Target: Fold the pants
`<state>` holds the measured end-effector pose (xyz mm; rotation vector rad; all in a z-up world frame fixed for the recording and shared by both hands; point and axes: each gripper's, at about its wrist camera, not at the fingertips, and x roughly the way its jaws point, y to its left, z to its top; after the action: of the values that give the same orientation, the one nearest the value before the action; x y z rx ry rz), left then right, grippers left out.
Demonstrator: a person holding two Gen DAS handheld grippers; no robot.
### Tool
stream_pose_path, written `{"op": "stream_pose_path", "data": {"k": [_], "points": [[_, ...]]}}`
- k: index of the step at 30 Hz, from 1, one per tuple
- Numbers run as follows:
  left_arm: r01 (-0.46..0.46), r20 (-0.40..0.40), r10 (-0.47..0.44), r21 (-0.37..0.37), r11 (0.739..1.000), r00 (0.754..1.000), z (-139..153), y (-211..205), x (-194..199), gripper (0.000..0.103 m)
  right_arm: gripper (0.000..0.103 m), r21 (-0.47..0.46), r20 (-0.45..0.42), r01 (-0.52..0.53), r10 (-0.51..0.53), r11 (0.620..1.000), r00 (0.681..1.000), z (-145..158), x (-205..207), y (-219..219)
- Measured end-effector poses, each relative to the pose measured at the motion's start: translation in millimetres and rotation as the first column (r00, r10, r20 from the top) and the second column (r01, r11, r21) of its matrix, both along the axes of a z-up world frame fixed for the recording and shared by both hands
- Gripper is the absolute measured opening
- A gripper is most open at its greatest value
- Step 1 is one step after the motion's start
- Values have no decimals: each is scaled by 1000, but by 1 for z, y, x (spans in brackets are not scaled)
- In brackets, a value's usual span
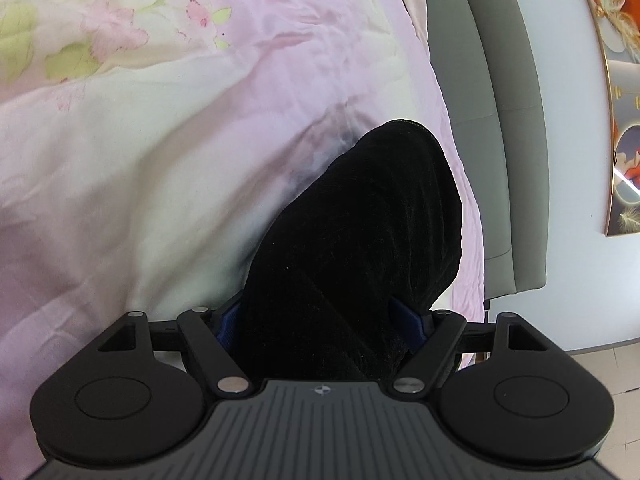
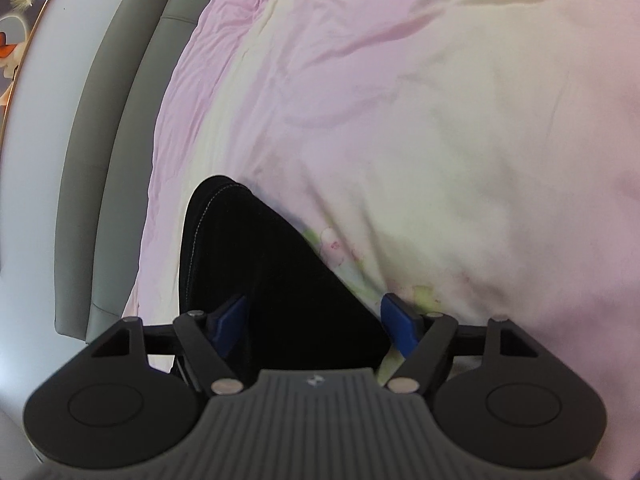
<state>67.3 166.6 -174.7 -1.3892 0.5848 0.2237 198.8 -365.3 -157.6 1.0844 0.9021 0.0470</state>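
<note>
The pants [image 1: 352, 240] are black, of a soft, velvety cloth, and they lie on the bed, on a pink and cream quilt [image 1: 160, 160] with a flower print. In the left wrist view the cloth runs as a long thick band from between the fingers of the left gripper [image 1: 322, 322] away toward the far right, where it ends in a rounded fold near the edge of the bed. So its long axis goes from near to far, leaning a little to the right. In the right wrist view the pants [image 2: 256, 280] also stretch away from the right gripper [image 2: 316, 322], here leaning to the far left, and a pale stitched seam runs along their left edge up to a rounded end.

The left gripper stands wide, and the bunched cloth fills the whole gap between its two blue pads [image 1: 228, 326]. Whether the pads really press on the cloth I cannot tell, because the cloth hides most of them.

The right gripper is also spread. Its left blue pad [image 2: 228, 326] is against the black cloth, but the right pad [image 2: 400, 328] is apart from it, with the quilt visible beside it. So this gripper is not pinching the pants.

Beyond the quilt there is a grey padded headboard [image 1: 500, 120], and behind it a pale wall [image 1: 568, 100]. On the wall hangs a framed picture [image 1: 624, 120] with orange and gold colours; its edge shows also at the far left in the right wrist view.
</note>
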Motion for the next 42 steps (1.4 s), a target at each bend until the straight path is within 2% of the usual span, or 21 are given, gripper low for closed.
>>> {"op": "stream_pose_path", "data": {"k": [2,3,4,5,6,7,11,13,15,16,17,18,21,24,27,32,33,34,36,39,42], "points": [[-16,5,16,-24,1000,1000,-2,-1,5,92,66,-15,2,-48,48,999,999,2,2,7],[-23,12,24,-40,999,1000,-2,-1,7,92,60,-37,3,-68,68,997,998,4,3,11],[-32,32,33,-57,998,999,-2,-3,8,74,48,-44,8,-73,73,996,997,5,3,13],[-59,48,62,-52,997,997,2,-4,5,51,42,-30,14,-65,66,997,998,5,2,12],[-69,56,71,-33,997,996,6,-4,3,36,28,0,28,-52,52,999,998,5,-2,8],[-74,73,75,-15,997,994,12,-3,1,31,21,13,56,-35,34,999,998,9,-6,5],[-100,111,94,51,994,989,40,7,-10,24,16,-9,254,-57,58,998,965,48,-20,5],[-85,118,71,121,989,990,54,13,-10,24,16,-30,251,-83,87,996,964,53,-24,9],[-61,77,48,166,984,996,54,17,-6,24,16,-40,108,-84,88,996,990,36,-21,8],[-48,41,42,159,986,998,46,19,-4,24,16,-41,9,-78,78,996,997,21,-19,7],[-39,-9,41,148,988,999,36,20,-2,24,16,-21,-43,-66,65,998,997,10,-17,5],[-43,-45,50,135,990,998,27,22,-2,24,16,0,-49,-53,53,999,997,7,-16,4],[-58,-18,61,123,991,998,13,21,-17,25,19,-27,-14,-53,53,998,998,17,-16,7],[-37,-25,41,153,988,999,17,19,-13,29,34,50,-36,-3,5,999,999,7,-18,1],[-33,-36,38,118,993,999,15,24,-11,34,44,108,-48,33,-28,994,998,-2,-16,2],[-19,-58,26,116,993,998,19,26,-13,42,49,43,-21,-16,17,999,1000,0,-5,15],[-14,-62,22,120,993,998,20,26,-13,43,40,35,-15,-26,26,999,1000,1,-4,17],[-8,-65,16,125,992,998,22,26,-13,43,27,40,0,-34,34,999,999,3,-5,17],[3,-70,6,124,992,998,24,28,-13,43,23,48,88,-38,34,998,996,14,-8,18],[12,-67,-4,117,993,998,29,32,-16,43,21,8,270,-83,78,996,960,44,-13,27],[34,-87,-21,156,987,996,35,34,-17,43,21,-66,303,-101,116,993,946,56,-15,38]]}}
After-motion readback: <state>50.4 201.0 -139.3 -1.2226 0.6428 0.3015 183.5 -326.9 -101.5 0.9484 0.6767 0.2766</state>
